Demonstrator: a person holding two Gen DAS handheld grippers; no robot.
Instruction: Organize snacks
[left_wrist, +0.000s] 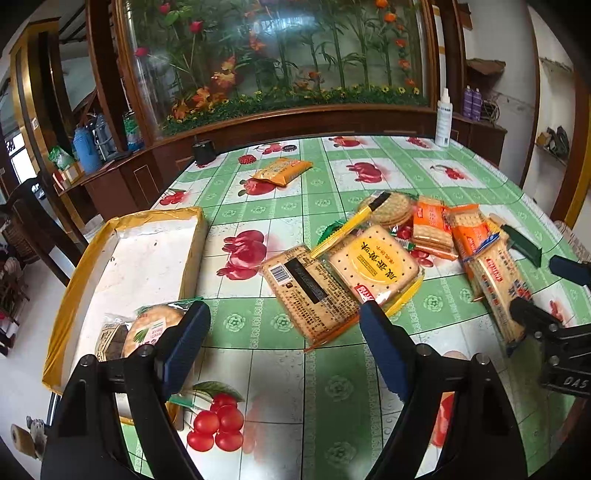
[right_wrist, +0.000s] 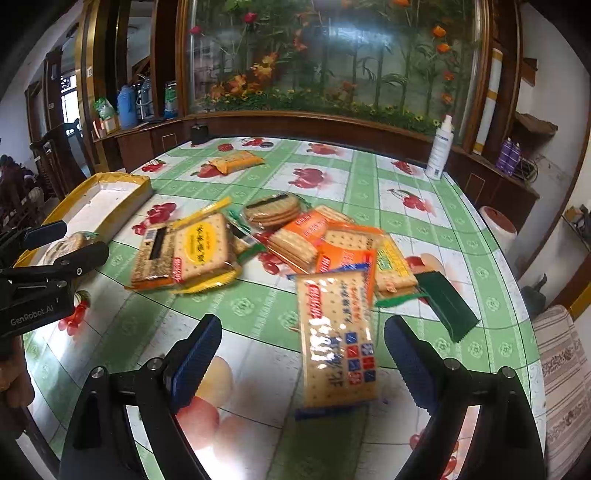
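A pile of cracker packets lies mid-table: a yellow-label packet (left_wrist: 373, 264) (right_wrist: 201, 249), a barcode packet (left_wrist: 308, 291), round biscuits (left_wrist: 391, 208) (right_wrist: 273, 210), orange packets (left_wrist: 432, 227) (right_wrist: 325, 243). A blue-label packet (right_wrist: 338, 339) (left_wrist: 498, 288) lies between my right gripper's open fingers. My right gripper (right_wrist: 303, 347) is open. My left gripper (left_wrist: 284, 328) is open and empty, by the yellow-rimmed tray (left_wrist: 155, 254) (right_wrist: 110, 195), which holds round biscuit packets (left_wrist: 147, 328). One packet (left_wrist: 282, 170) (right_wrist: 236, 160) lies alone at the far side.
A white spray bottle (left_wrist: 443, 118) (right_wrist: 439, 147) stands at the table's far right edge. A dark cup (left_wrist: 203, 151) stands at the far left. A wooden cabinet with glass and flowers is behind. A dark green packet (right_wrist: 448, 306) lies right.
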